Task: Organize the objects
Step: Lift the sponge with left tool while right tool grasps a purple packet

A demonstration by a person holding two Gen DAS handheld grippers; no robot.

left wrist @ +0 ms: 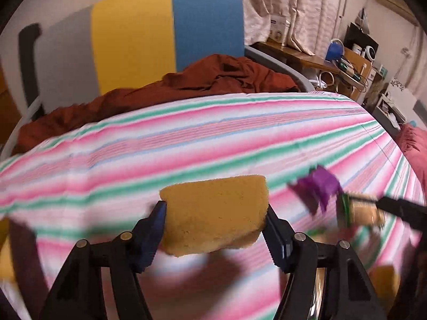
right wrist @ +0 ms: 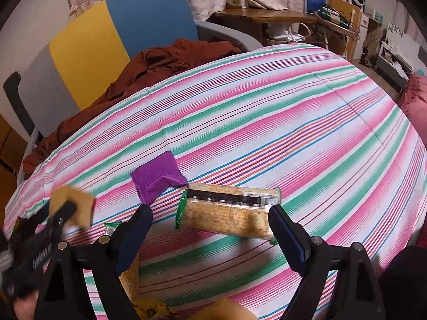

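My left gripper (left wrist: 214, 210) is shut on a yellow sponge (left wrist: 213, 213), both blue pads pressing its sides, and holds it above the striped bedspread (left wrist: 186, 138). In the right wrist view the same sponge (right wrist: 77, 208) shows blurred at the left edge. My right gripper (right wrist: 210, 221) stands open over a clear packet of crackers (right wrist: 229, 213), which lies between its fingertips without touching the pads. A purple sachet (right wrist: 157, 178) lies just behind the crackers' left end. In the left wrist view the purple sachet (left wrist: 317, 189) and the crackers (left wrist: 363, 210) are blurred at the right.
A small green packet (right wrist: 112, 229) lies by the right gripper's left finger. More packets and a second yellow sponge (left wrist: 387, 280) sit at the near edge. A rust-red cloth (right wrist: 165, 61) is bunched before a grey, yellow and blue panel (right wrist: 112, 34). Pink fabric (right wrist: 416, 98) lies at the right.
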